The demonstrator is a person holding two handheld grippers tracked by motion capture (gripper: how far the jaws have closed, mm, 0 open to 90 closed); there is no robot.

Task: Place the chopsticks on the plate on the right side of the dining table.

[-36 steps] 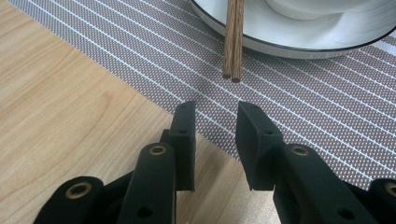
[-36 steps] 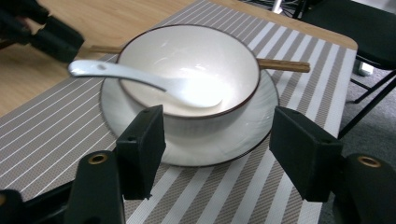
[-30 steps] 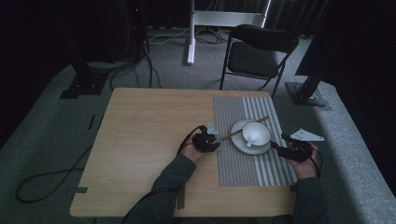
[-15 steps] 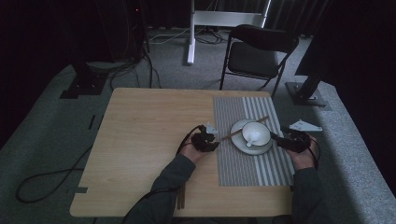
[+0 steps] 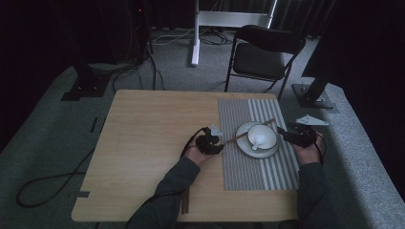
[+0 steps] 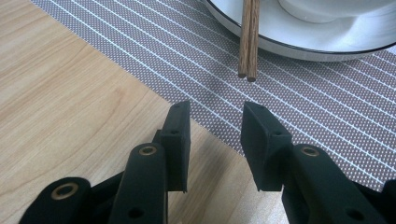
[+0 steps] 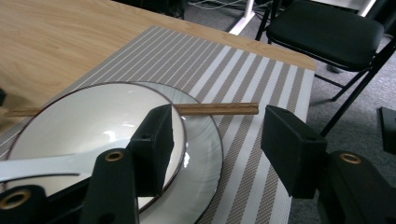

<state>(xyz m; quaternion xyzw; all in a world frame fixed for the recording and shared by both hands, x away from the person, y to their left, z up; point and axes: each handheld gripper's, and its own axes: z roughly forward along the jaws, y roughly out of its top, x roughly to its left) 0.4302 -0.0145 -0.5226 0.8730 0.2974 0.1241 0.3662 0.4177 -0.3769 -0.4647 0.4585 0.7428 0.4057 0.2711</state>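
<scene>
Chopsticks [image 5: 251, 130] lie across the rim of a white plate [image 5: 242, 144] at the centre right of the high view, running from lower left to upper right, with a white bowl [image 5: 262, 136] sitting on the plate and a white spoon [image 5: 254, 141] resting in the bowl. Plate and bowl stand on a striped placemat [image 5: 248, 171] that covers the right part of the wooden counter [image 5: 148, 133]. The left claw [image 5: 217, 138] sits just left of the plate at the mat's edge; in the left gripper view the left claw [image 6: 215, 135] has its jaws apart with nothing between them, and they have just been opening, while the near tips of the chopsticks [image 6: 248, 42] hang over the mat [image 6: 187, 60] a little beyond the jaws, past the plate's dark-edged rim [image 6: 299, 44]. The right claw [image 5: 282, 134] is at the right edge of the plate; in the right gripper view the right claw [image 7: 217, 140] has its jaws apart, holding nothing, though they have just been closing. One jaw stands over the bowl [image 7: 84, 121] and the far end of the chopsticks [image 7: 219, 108] shows between the jaws, farther off, over the plate [image 7: 205, 154] and mat [image 7: 261, 79]. A black folding chair [image 5: 265, 52] stands behind the counter at the upper right of the frame.
</scene>
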